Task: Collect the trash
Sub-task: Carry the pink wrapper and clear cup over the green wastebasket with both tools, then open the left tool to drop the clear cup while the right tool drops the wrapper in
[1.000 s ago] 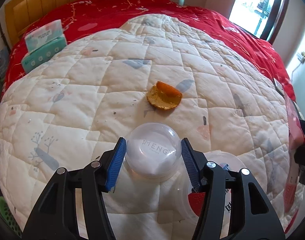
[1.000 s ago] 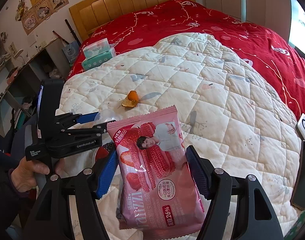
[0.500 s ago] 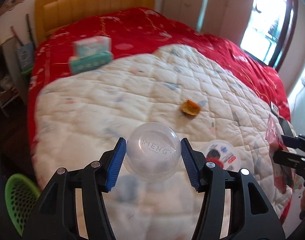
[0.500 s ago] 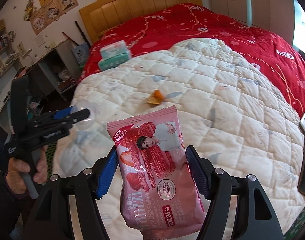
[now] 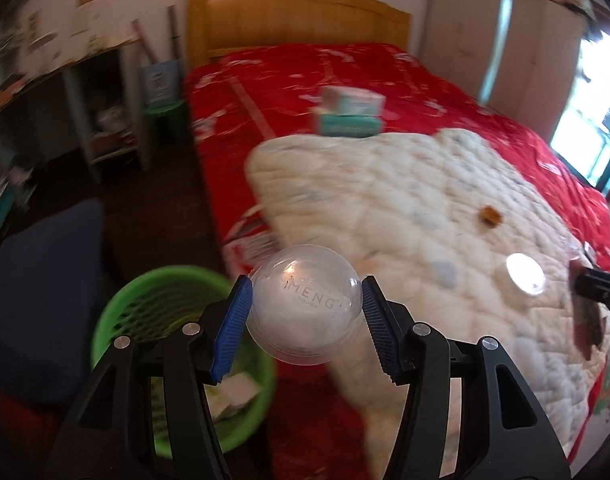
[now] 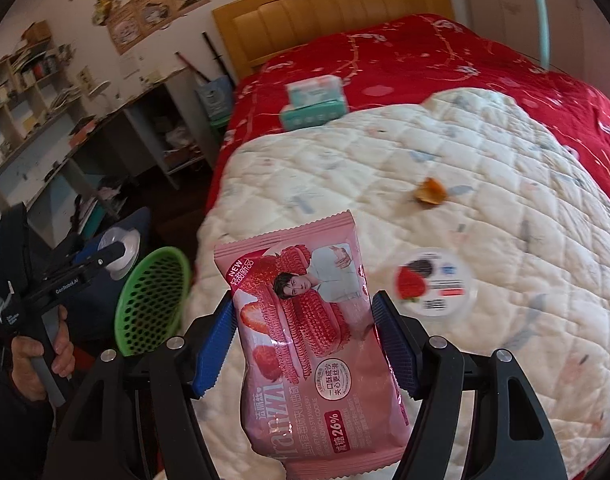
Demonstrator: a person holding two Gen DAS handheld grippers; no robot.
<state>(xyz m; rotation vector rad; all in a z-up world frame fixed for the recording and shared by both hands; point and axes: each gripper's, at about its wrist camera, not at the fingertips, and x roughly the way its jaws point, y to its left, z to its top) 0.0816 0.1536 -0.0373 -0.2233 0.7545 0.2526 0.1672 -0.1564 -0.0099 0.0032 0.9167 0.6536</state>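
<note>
My left gripper is shut on a clear plastic dome lid and holds it in the air beside the bed, above and just right of a green mesh bin on the floor. My right gripper is shut on a pink cookie wrapper over the quilt's near edge. An orange peel and a clear plastic cup with a printed lid lie on the white quilt. The left gripper and the bin also show in the right wrist view.
Stacked tissue packs sit on the red bedspread near the wooden headboard. A desk with shelves stands left of the bed. A dark blue seat is beside the bin, which holds some white paper.
My left gripper has swung left off the bed with the dome lid, bringing the green bin under it. My right gripper has turned left with the wrapper; the cup now shows on the quilt.
</note>
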